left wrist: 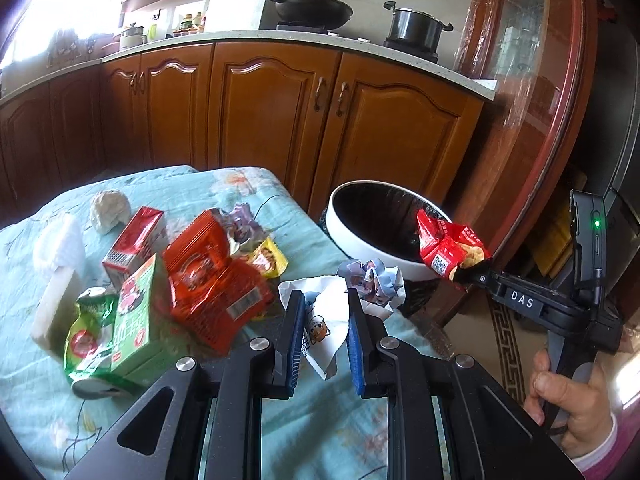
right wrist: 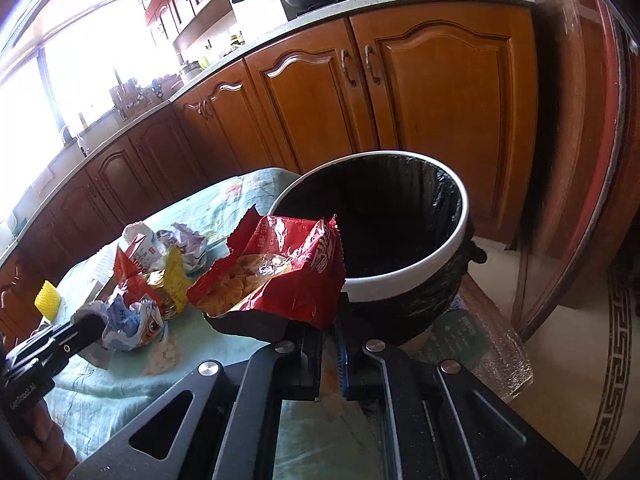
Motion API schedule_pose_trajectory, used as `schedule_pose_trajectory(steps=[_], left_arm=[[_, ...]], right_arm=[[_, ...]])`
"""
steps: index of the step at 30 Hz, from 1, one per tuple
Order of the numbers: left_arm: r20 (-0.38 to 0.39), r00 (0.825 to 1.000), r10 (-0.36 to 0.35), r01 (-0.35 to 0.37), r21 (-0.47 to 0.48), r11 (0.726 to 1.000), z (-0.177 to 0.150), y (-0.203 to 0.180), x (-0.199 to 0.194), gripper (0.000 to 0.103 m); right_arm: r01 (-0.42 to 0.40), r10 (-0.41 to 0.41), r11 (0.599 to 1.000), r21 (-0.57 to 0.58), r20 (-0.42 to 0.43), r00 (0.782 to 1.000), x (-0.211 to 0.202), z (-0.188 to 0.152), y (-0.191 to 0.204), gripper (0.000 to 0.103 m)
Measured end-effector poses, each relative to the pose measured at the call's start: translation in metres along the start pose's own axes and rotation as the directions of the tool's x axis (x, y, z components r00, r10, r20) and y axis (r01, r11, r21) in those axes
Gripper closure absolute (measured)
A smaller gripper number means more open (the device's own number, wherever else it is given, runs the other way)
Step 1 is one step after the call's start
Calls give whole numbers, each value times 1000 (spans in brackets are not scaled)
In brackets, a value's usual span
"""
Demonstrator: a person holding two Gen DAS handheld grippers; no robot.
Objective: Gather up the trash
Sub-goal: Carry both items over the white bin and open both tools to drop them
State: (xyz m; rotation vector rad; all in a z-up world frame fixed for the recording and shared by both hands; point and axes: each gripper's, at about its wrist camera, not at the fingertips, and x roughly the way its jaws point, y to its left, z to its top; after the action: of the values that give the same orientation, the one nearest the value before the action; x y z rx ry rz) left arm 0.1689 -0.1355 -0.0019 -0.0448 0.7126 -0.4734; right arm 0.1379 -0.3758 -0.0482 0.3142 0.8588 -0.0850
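Note:
My right gripper [right wrist: 329,322] is shut on a red snack bag [right wrist: 276,268] and holds it by the near rim of the white bin with a black liner [right wrist: 420,276]. In the left wrist view the bag [left wrist: 448,246] hangs at the bin's [left wrist: 356,250] right rim. My left gripper [left wrist: 323,304] is open, its fingers on either side of a white crumpled wrapper with a cat print [left wrist: 324,328] on the table. A crumpled paper ball [left wrist: 374,280] lies just beyond it.
On the teal tablecloth [left wrist: 280,420] lie an orange-red packet [left wrist: 212,276], a green carton [left wrist: 134,320], a crushed green can [left wrist: 86,340], a red carton [left wrist: 134,244], a yellow wrapper [left wrist: 268,258] and white tissue [left wrist: 108,210]. Wooden cabinets [left wrist: 260,108] stand behind.

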Motion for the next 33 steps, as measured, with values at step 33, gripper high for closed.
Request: schedule_pose_trajectory(steps=[33], left_arm=[[-147, 989, -10, 10, 0, 1000, 102, -47, 195, 52]], right_arm=[[108, -119, 990, -91, -123, 985, 70, 64, -58, 67]])
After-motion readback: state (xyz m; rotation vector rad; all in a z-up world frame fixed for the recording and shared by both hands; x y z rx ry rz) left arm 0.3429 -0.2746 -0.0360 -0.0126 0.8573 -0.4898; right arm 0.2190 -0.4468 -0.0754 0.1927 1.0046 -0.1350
